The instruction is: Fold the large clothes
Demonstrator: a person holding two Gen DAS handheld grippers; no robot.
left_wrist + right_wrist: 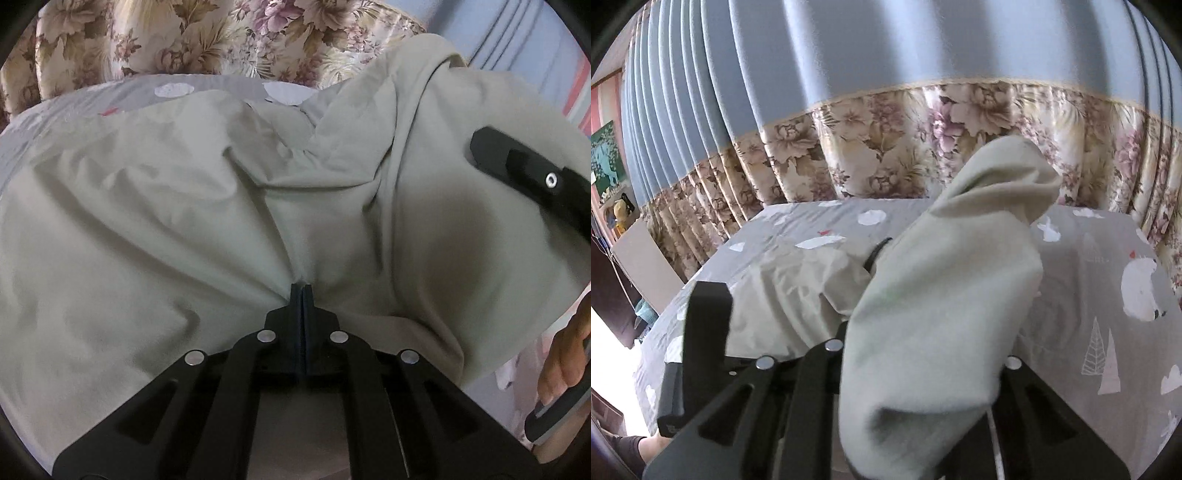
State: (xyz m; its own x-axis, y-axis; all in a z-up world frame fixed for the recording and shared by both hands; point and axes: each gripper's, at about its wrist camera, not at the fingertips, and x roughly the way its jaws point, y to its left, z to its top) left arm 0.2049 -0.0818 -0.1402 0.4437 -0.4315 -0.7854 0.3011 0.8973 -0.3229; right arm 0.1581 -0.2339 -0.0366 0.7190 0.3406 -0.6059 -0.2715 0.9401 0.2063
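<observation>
Left gripper (303, 291) jaws pressed together, pinching pale green garment (184, 221) at near edge. Right gripper (532, 173) jaws hidden under lifted cloth, apparently clamped on it, raised to right. Garment bulk spread ahead on grey bedsheet (1089, 266), toward floral curtain (886, 147).

The left hand-held gripper (302, 291) is pointing steeply down with its jaws pressed together, pinching cloth. The right hand-held gripper (517, 162) is lying raised, fingertips hidden under cloth, a hand (565, 365) gripping its handle.
</observation>
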